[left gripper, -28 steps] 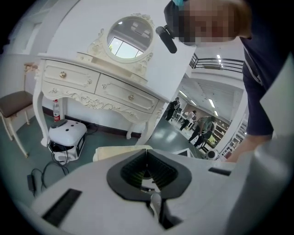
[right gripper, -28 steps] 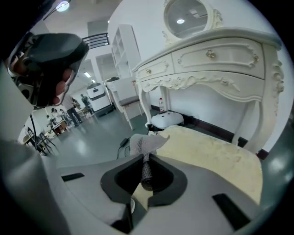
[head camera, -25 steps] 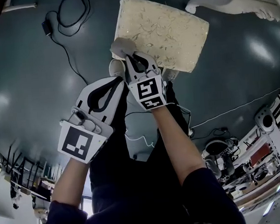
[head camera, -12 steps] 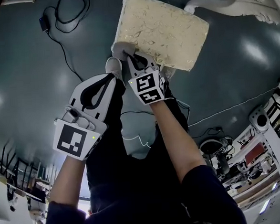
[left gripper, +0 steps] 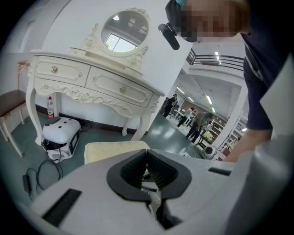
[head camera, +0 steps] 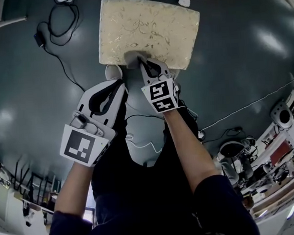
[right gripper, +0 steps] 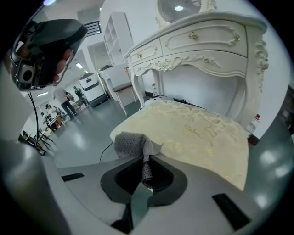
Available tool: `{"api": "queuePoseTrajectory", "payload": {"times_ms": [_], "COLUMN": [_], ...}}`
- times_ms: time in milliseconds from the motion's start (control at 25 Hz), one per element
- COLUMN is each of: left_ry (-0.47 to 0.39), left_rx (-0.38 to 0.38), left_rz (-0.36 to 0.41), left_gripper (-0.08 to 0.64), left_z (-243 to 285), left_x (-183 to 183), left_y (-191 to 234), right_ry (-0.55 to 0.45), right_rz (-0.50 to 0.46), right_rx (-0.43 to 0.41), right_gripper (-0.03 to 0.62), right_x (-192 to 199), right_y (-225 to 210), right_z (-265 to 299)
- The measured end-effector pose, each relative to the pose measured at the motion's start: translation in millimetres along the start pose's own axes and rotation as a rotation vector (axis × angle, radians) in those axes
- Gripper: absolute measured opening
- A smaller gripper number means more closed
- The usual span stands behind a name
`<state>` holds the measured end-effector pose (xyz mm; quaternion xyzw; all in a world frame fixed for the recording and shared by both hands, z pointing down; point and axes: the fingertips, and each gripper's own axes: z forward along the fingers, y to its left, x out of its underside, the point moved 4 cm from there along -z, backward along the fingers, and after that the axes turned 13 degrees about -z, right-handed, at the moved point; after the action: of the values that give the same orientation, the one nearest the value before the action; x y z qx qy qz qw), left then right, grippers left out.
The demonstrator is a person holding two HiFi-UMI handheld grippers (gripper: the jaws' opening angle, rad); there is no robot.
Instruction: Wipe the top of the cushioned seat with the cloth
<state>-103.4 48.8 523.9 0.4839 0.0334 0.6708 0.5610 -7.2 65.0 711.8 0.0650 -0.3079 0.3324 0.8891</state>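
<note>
The cushioned seat (head camera: pixel 148 31) is cream with a gold pattern and fills the top middle of the head view; it also shows in the right gripper view as the seat (right gripper: pixel 193 131). My right gripper (head camera: pixel 144 65) is shut on a grey cloth (head camera: pixel 133 58), which rests on the seat's near edge. In the right gripper view the cloth (right gripper: pixel 133 143) bunches out ahead of the closed jaws. My left gripper (head camera: pixel 118 84) hangs below the seat's near edge, jaws shut and empty, with the seat (left gripper: pixel 115 149) just beyond them.
A white carved dressing table (right gripper: pixel 202 41) with an oval mirror (left gripper: pixel 125 34) stands behind the seat. Black cables (head camera: pixel 55 30) trail over the dark green floor at left. A white box-like machine (left gripper: pixel 61 133) sits under the table. Equipment stands (head camera: pixel 284 145) crowd the right.
The right gripper with the cloth has shifted right along the seat's near edge, from its left corner toward the middle. The left gripper stays low beside it.
</note>
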Motion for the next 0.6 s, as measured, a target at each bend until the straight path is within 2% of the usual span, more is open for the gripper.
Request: {"api": "queuePoseTrajectory", "payload": {"times_ms": [120, 320, 600], "left_ry": [0.009, 0.071, 0.101], "left_rx": [0.028, 0.039, 0.05], "left_rz": [0.019, 0.041, 0.063], "left_gripper": [0.009, 0.009, 0.009], "left_z": [21.2, 51.8, 94.4], "left_x": [-2.6, 4.6, 6.6], "left_y": [-18.4, -47.4, -96.6], "right_ry": [-0.001, -0.007, -0.006], "right_rz": [0.033, 0.067, 0.124], "right_rx": [0.015, 0.031, 0.061], "right_gripper": [0.038, 0.038, 0.038], "right_x": [18.6, 46.1, 88.9], "right_y": [-14.8, -40.6, -74.8], "right_z": [-14.6, -36.1, -71.9]}}
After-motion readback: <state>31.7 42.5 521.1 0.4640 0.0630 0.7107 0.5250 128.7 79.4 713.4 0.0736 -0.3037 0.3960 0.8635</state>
